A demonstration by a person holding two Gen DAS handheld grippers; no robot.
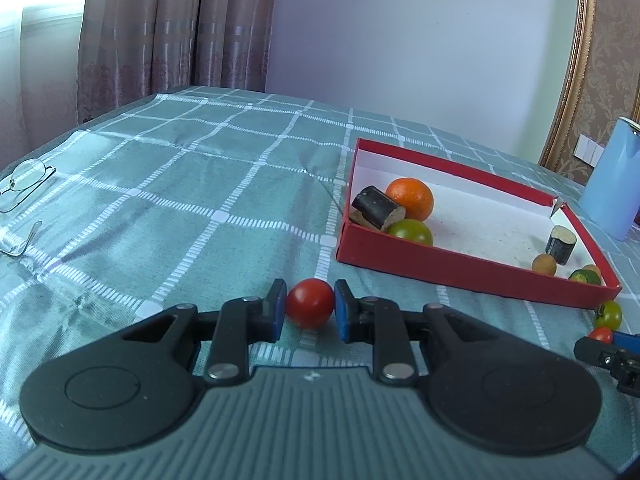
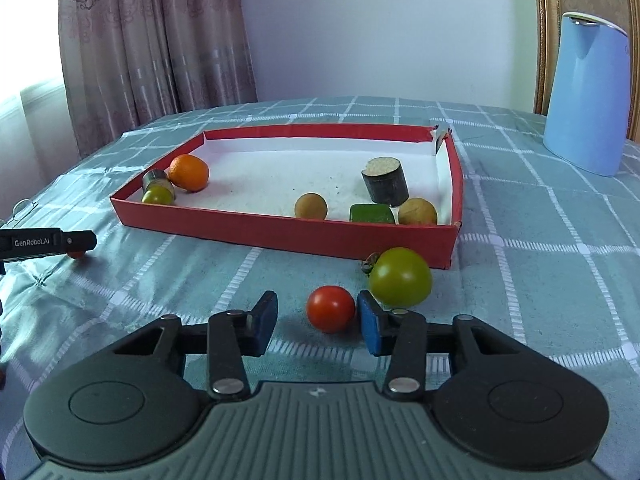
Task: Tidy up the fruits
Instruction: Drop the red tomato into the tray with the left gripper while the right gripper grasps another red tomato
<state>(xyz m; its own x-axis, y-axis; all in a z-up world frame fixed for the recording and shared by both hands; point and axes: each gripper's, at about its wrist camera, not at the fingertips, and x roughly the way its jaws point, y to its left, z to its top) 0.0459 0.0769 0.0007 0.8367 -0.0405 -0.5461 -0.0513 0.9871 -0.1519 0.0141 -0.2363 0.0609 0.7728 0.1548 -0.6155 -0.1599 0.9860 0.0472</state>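
Tomatoes look light, smooth, bruisable: left gripper (image 1: 310, 310) clamps one red cherry tomato (image 1: 310, 307); right gripper (image 2: 316, 325) stands unclosed around another (image 2: 331, 308), best squeezed mid-body.

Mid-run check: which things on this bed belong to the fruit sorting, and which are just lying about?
Part of the job:
- red tomato gripped by the left gripper
- red tomato between the right gripper's pads, not yet gripped
- green tomato
- red box with the orange

Lying about:
- eyeglasses
- blue container
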